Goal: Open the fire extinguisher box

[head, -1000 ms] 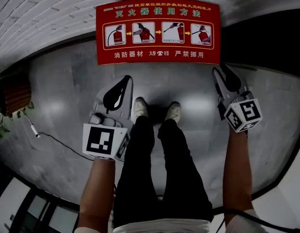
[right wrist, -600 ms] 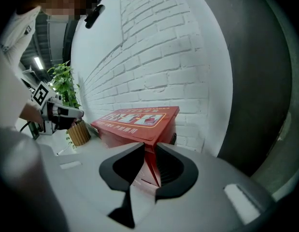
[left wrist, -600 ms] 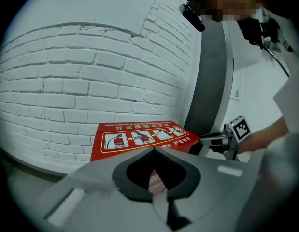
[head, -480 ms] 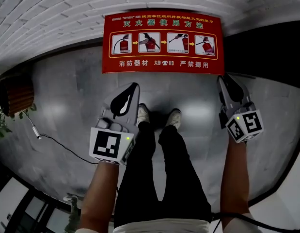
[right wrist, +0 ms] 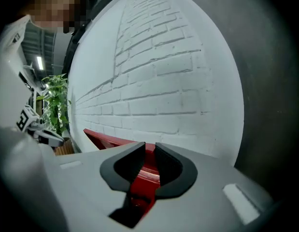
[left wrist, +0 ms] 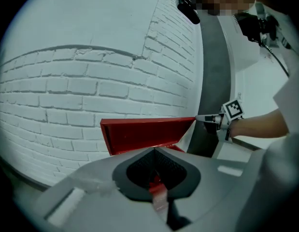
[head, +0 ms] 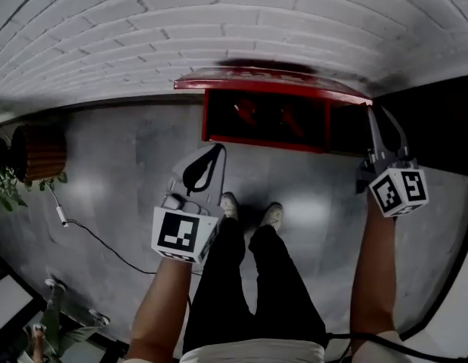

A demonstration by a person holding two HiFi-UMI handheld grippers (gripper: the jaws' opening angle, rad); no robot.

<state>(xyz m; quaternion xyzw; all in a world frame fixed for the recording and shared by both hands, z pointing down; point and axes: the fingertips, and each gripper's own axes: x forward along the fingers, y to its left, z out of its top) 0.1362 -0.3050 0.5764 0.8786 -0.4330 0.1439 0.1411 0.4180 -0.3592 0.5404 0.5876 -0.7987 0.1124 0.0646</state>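
Observation:
The red fire extinguisher box [head: 264,121] stands on the floor against the white brick wall, its inside dark. Its lid [head: 271,85] is raised and shows edge-on. My right gripper [head: 372,113] is at the lid's right front corner, its jaws closing with the red lid edge [right wrist: 139,170] pinched between the pads. In the left gripper view the raised lid [left wrist: 144,132] shows from below, with the right gripper [left wrist: 203,118] at its corner. My left gripper [head: 216,150] hangs over the floor in front of the box, shut, with nothing in it.
A white brick wall [head: 218,21] rises behind the box. A dark panel [head: 438,127] is at the right. A wooden planter with a plant [head: 37,153] stands at the left, and a cable [head: 90,233] trails over the grey floor. The person's shoes [head: 252,212] are just before the box.
The lid, which lay closed with its instruction label facing up, has swung up and the box's inside shows. The right gripper rose with the lid's corner. The left gripper barely moved.

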